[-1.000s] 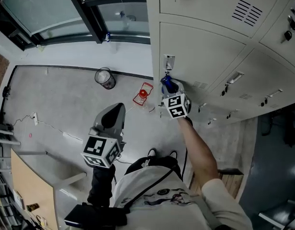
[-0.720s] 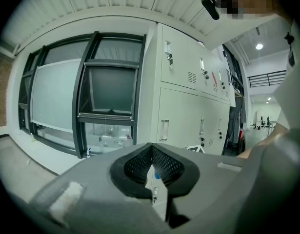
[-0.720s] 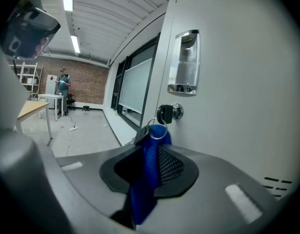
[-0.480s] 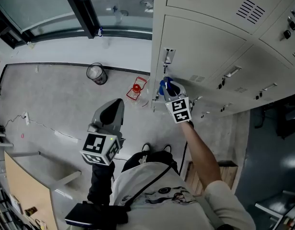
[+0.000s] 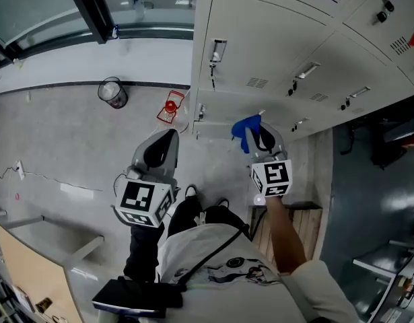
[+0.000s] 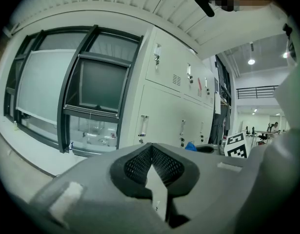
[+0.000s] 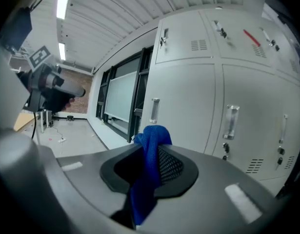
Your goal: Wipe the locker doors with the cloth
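A blue cloth (image 5: 247,130) (image 7: 149,172) is pinched in my right gripper (image 5: 255,140) (image 7: 146,152), bunched above the jaws and hanging below them. That gripper is held off the pale grey locker doors (image 5: 260,42) (image 7: 189,101), a short gap from the lower doors with metal handles (image 7: 154,111). My left gripper (image 5: 159,152) (image 6: 152,172) is shut with nothing in it, held lower left over the floor, pointing toward the lockers (image 6: 169,101) and a dark-framed window (image 6: 67,87).
On the concrete floor by the lockers' left end stand a small bin (image 5: 112,93) and a red object (image 5: 169,108). A wooden piece (image 5: 287,221) lies near the person's feet. A dark unit (image 5: 382,140) fills the right. Another gripper on a stand (image 7: 47,84) shows at left.
My right gripper with the cloth has pulled back from the locker door, down and to the right. The head view has shifted, so the lockers sit higher in frame. The left gripper has barely moved.
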A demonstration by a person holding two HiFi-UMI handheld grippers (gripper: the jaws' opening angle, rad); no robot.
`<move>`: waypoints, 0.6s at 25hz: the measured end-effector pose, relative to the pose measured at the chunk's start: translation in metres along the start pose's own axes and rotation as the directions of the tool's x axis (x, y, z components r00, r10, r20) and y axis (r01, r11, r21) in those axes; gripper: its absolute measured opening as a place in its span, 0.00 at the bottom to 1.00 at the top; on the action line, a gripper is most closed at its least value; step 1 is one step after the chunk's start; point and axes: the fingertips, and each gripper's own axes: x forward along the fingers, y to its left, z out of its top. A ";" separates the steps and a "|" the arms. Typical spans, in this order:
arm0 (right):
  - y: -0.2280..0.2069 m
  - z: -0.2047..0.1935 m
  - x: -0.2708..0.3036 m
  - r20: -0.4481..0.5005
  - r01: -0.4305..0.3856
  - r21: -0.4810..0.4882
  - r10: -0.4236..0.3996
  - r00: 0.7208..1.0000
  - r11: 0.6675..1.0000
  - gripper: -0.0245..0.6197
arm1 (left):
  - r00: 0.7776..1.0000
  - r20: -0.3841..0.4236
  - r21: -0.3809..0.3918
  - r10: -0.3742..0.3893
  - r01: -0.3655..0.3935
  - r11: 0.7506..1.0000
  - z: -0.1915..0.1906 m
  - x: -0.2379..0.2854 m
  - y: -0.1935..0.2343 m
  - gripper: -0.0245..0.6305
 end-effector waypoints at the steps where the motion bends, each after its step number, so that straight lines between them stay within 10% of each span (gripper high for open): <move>1: -0.002 0.006 -0.015 0.015 0.012 0.008 -0.012 1.000 1.000 0.14 | 1.000 -0.001 0.002 -0.005 0.005 1.000 -0.002 -0.004 -0.010 0.03; 15: -0.026 0.038 -0.235 0.162 0.067 0.040 -0.073 0.984 0.997 0.14 | 0.995 0.092 0.086 0.036 -0.044 0.995 -0.018 -0.060 -0.189 0.03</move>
